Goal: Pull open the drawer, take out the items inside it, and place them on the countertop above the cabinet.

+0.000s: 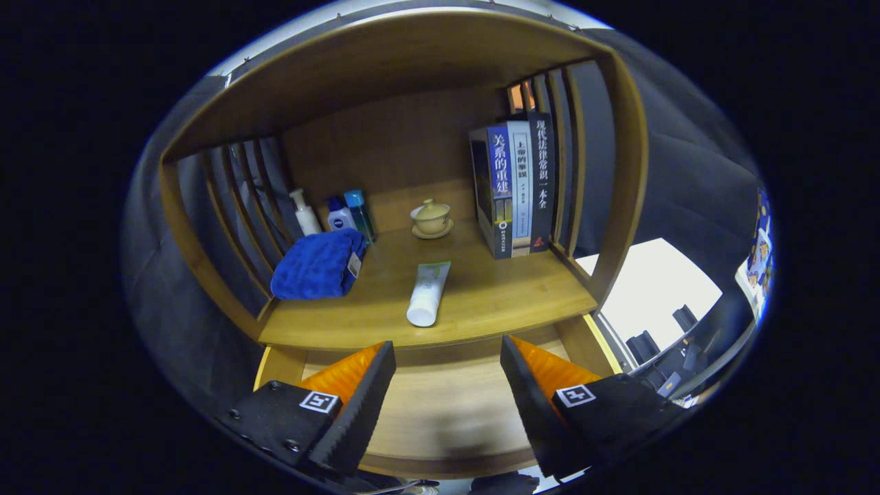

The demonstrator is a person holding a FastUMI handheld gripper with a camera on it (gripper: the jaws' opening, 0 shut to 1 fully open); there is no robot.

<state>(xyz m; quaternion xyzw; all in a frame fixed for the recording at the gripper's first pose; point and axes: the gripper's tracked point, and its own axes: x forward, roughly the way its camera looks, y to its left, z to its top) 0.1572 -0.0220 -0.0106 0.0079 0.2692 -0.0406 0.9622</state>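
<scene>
- The countertop [481,295] and drawer [447,405] look like smooth, matt wood.
- The blue towel [317,265] is fluffy cloth.
- The white tube [428,294] is smooth plastic.
- The gripper [447,375] fingers, spread apart and empty, look ridged.

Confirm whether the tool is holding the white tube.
No: the tool is open and empty, and the white tube lies on the countertop beyond it.

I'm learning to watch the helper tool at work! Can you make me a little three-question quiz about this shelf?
1. True or false: the hand-held gripper is holding the white tube.
2. What lies beside the blue towel: A) books, B) bottles, C) a cup?
3. Fill in: the lidded cup sits on a ____.

Key: 1. False; its fingers are open, with the tube on the countertop beyond them. 2. B, bottles. 3. Saucer.
</scene>
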